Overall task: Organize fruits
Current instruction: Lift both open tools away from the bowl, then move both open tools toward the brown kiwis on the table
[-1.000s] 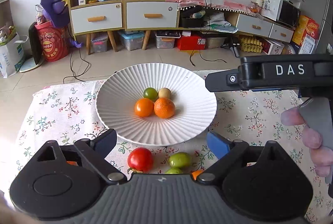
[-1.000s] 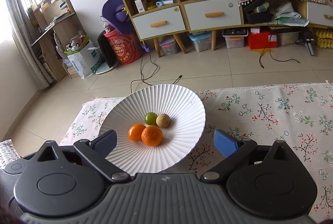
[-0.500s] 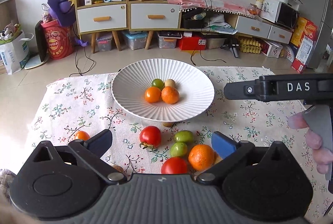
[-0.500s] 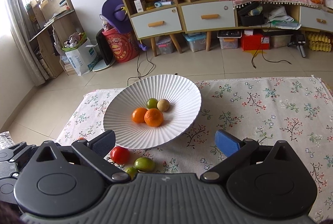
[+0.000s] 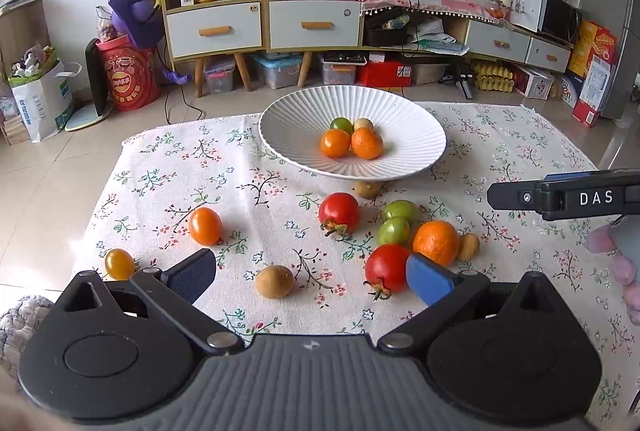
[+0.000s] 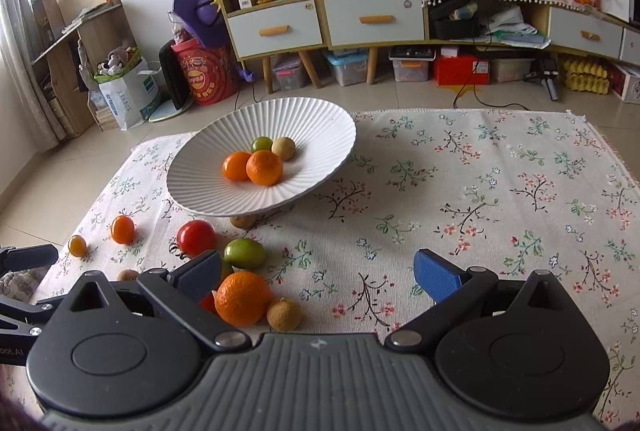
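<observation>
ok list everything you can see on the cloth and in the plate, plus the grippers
plate: 1, white, ribbed, far middle of the cloth
fruit in plate: 4; orange tomato, mandarin, green tomato, tan longan
red tomatoes: 2, on cloth; one in front of plate, one nearer
green tomatoes: 2, touching, right of the red one
loose mandarin: 1, orange, beside the green pair
small orange tomatoes: 2, left side; and
loose longans: 3, tan;, and under plate edge
tablecloth: 1, floral, cream
left gripper: open, empty
right gripper: open, empty
</observation>
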{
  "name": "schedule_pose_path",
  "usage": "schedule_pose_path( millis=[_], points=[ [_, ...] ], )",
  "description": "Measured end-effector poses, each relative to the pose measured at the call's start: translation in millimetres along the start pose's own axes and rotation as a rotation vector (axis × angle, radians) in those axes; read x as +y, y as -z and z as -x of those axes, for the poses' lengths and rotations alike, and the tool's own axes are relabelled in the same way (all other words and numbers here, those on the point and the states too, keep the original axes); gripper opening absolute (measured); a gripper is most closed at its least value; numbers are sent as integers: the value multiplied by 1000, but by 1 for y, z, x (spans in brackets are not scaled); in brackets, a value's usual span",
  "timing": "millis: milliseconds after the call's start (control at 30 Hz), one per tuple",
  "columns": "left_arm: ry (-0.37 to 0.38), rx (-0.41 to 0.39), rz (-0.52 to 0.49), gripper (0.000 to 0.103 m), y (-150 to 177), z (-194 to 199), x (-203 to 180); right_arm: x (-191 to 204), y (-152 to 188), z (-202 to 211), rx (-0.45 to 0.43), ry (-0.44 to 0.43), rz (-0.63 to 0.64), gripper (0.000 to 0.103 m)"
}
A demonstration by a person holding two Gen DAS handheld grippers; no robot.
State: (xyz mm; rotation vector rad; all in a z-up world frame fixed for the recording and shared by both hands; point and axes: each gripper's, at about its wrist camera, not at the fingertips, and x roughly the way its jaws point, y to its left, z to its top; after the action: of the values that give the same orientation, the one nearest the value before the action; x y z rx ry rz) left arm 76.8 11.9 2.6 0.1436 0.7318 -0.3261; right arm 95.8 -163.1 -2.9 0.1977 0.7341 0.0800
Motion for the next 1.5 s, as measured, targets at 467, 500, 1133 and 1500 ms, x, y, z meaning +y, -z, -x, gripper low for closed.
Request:
schedule_pose_path(
  millis=[467, 500, 1133, 1500],
  points=[
    [-19, 32, 34, 102, 33, -2, 29, 14, 28, 2, -16, -18, 162, 102],
    [-22, 38, 41, 102, 36, -4, 31, 15, 31, 1, -10, -22, 174, 102],
    [-65, 3, -9, 102, 59, -27, 32, 15, 53, -20, -2, -21, 247, 102],
    [-94, -51, 8, 102, 49, -40, 17, 16, 46, -26, -17, -55, 266, 100]
  ],
)
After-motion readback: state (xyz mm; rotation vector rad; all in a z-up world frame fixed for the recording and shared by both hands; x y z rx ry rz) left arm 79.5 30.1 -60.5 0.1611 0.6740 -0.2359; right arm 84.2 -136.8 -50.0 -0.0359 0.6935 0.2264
